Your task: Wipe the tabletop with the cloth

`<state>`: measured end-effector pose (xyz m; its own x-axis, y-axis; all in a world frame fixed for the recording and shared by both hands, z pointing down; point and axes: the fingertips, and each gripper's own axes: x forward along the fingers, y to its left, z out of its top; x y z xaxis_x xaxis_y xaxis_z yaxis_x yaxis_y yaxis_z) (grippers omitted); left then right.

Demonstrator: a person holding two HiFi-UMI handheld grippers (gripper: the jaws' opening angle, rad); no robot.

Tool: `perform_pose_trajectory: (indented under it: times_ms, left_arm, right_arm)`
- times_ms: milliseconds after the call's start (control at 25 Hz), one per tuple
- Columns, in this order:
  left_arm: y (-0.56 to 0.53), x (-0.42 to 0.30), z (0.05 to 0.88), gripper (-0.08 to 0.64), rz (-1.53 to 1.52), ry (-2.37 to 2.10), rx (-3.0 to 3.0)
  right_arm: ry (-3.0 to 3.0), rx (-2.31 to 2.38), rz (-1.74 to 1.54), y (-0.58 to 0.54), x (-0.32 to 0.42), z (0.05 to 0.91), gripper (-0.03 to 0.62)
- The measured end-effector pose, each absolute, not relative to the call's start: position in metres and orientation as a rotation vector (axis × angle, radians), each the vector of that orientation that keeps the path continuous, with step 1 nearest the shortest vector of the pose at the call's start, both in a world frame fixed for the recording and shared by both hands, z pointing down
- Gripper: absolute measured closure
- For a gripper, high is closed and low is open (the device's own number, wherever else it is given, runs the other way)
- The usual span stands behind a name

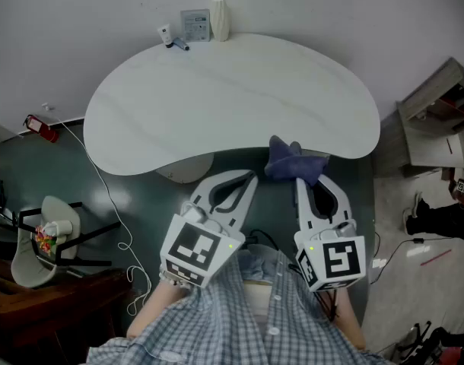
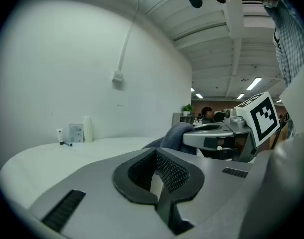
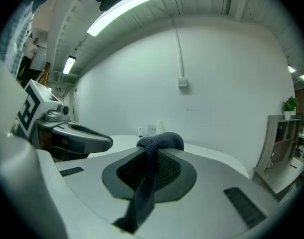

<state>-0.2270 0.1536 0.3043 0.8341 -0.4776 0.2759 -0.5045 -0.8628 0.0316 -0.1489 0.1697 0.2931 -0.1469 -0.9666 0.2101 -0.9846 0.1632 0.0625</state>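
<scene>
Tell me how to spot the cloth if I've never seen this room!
Find the big white curved table. At its near edge, by the person, the right gripper pinches the cloth. It is the only dark blue, bunched-up thing there; the small items at the far edge are mostly pale.

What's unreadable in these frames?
- Print on card and tube: too small, head view.
- Whether cloth touches table: head view looks steeply down, height unreadable. In the right gripper view, the right gripper body blocks the cloth's lower part.
</scene>
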Motion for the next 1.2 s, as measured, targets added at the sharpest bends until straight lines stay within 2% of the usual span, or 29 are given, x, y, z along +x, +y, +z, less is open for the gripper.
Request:
perform_pose_trajectory:
  times_ms: [600, 1200]
  left_arm:
    - [0.152, -0.236, 0.305, 0.554, 0.4, -0.83, 2.892]
    - [0.169, -0.207, 0.308, 0.554, 0.42, -0.738, 2.918]
  right_arm:
    - [-2.277, 1.864, 0.178, 0.165, -0.158, 0.301, 0.569]
    - [-2.18, 1.929, 0.152, 0.189, -0.123, 0.302, 0.569]
